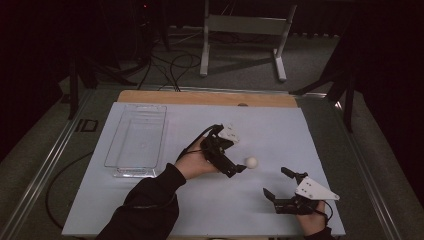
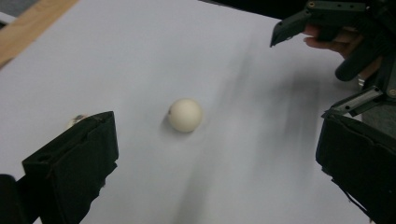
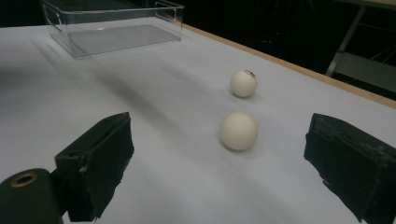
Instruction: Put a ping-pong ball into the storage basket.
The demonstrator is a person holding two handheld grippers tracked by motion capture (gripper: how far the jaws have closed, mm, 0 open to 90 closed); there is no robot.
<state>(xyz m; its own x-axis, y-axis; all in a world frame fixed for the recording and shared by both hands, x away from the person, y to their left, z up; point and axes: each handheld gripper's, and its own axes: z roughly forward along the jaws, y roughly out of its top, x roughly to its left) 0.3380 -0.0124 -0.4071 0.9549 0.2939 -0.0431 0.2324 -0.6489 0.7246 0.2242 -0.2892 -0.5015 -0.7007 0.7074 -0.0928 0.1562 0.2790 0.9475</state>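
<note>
1. High view: we see left tongs (image 1: 235,159) gaping wide just beside a ball (image 1: 251,162) on the bench (image 1: 280,130), likely lining up a grab.
2. Right tongs (image 1: 276,184) also gape, empty, waiting near.
3. We count two balls; second ball (image 3: 243,83) lies farther off.
4. One clear bin (image 1: 136,140), empty, probably the drop spot.

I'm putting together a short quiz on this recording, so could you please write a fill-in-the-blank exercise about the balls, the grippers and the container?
1. The white ball lies on the table just off the tip of the ____ gripper.
2. The jaws of the right gripper stand ____.
3. The clear plastic container holds ____ balls.
4. The right gripper view shows ____ white balls on the table.

Missing words: left; open; no; two
</note>
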